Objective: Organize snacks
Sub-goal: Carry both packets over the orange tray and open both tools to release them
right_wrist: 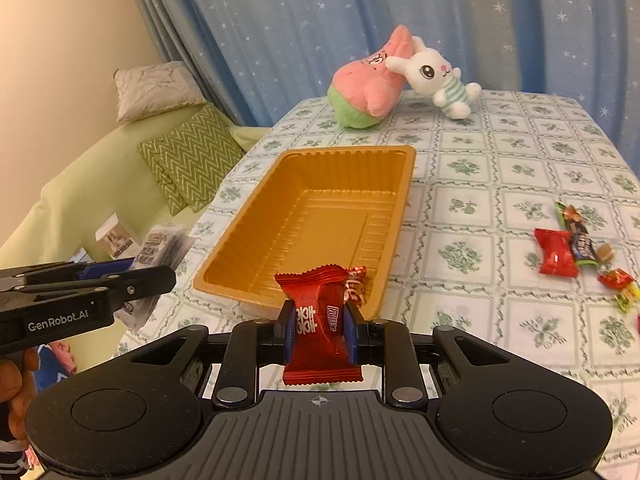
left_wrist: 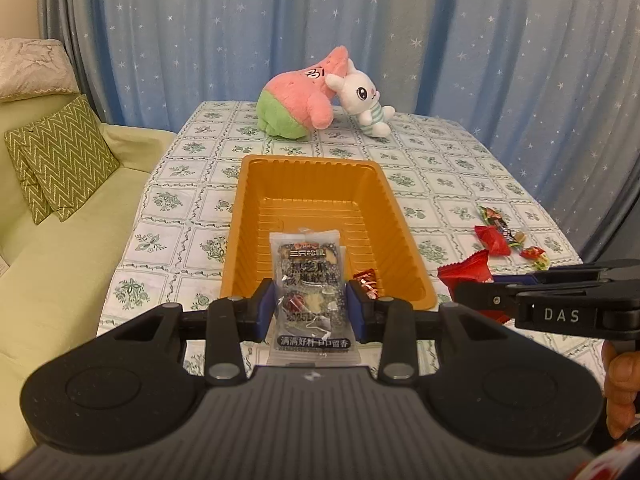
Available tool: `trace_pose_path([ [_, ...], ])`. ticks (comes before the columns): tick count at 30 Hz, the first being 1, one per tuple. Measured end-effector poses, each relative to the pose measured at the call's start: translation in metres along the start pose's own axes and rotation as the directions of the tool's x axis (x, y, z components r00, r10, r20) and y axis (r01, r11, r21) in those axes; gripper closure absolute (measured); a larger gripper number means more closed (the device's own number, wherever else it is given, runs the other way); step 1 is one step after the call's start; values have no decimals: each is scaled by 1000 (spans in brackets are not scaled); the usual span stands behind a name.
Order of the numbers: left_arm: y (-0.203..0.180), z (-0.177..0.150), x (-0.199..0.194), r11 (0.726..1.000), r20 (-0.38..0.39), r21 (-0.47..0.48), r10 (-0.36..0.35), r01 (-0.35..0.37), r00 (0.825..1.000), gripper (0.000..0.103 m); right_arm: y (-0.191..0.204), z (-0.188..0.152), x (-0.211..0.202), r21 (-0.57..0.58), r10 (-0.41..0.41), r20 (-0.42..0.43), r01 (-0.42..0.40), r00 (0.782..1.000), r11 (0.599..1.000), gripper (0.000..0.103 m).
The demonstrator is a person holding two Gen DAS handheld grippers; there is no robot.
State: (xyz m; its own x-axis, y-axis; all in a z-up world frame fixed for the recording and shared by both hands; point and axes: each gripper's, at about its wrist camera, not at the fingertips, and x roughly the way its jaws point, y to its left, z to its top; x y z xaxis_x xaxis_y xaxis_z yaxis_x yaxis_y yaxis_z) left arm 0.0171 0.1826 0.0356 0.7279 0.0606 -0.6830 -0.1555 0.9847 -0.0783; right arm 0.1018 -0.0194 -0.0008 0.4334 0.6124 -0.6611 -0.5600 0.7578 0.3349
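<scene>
My left gripper (left_wrist: 311, 305) is shut on a clear packet with black print (left_wrist: 309, 280), held just above the near end of the orange tray (left_wrist: 256, 196). My right gripper (right_wrist: 319, 322) is shut on a red wrapped snack (right_wrist: 318, 316), hovering at the near right corner of the same tray (right_wrist: 256, 216). One small red candy (right_wrist: 357, 282) lies inside the tray by that corner. In the left wrist view the right gripper (left_wrist: 472, 284) enters from the right, holding its red snack (left_wrist: 466, 274). The right wrist view shows the left gripper (right_wrist: 160, 264) with its packet (right_wrist: 160, 248) at the left.
Several loose wrapped candies (right_wrist: 576, 252) lie on the floral tablecloth (right_wrist: 480, 184) to the tray's right. Two plush toys (right_wrist: 372, 80) rest at the table's far edge before a blue curtain. A green sofa with cushions (left_wrist: 60, 156) stands left of the table.
</scene>
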Motion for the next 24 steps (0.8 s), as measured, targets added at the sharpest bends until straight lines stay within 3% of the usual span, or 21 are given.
trace_pose_path([
  [14,13,23,64,999,-57,39,-11,13,998,69,-16,38,51,41,-16,3,15,1000,999,78],
  [24,17,30,100,998,-88,59,-11,16,996,69,-23,47,80,54,-12,-16,13,1000,998,78],
])
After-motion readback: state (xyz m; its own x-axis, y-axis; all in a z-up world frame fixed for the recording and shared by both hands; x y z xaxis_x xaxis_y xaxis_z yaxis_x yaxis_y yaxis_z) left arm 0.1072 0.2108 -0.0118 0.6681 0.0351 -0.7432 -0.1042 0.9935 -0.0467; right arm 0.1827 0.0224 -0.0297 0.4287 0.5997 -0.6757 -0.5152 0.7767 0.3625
